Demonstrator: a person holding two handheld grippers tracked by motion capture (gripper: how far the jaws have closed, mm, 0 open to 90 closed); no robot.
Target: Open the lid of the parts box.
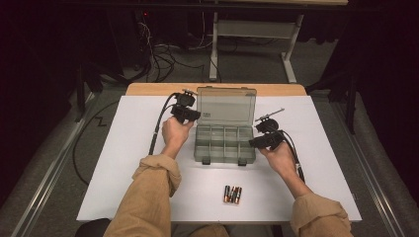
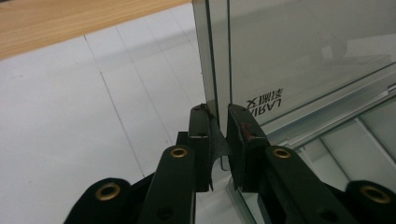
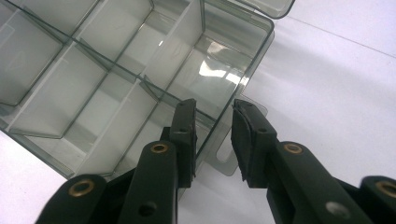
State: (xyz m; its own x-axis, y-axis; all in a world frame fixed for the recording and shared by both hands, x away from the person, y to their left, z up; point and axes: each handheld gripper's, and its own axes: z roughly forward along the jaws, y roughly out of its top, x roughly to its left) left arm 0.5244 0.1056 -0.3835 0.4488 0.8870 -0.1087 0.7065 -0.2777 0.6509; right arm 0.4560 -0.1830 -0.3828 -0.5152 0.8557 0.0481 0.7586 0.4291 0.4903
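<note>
White paper covers the table [image 1: 123,163], where a clear compartment box [image 1: 225,144] sits centre, lid [image 1: 226,106] upright. Left gripper [image 1: 187,114] pinches the lid's edge; right gripper [image 1: 262,140] straddles the box's front corner wall, jaws parted. Batteries [image 1: 232,194] lie near the person's edge.

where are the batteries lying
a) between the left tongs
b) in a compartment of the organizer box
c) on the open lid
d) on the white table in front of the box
d: the batteries lie side by side on the white table, nearer the person than the clear organizer box.
</note>
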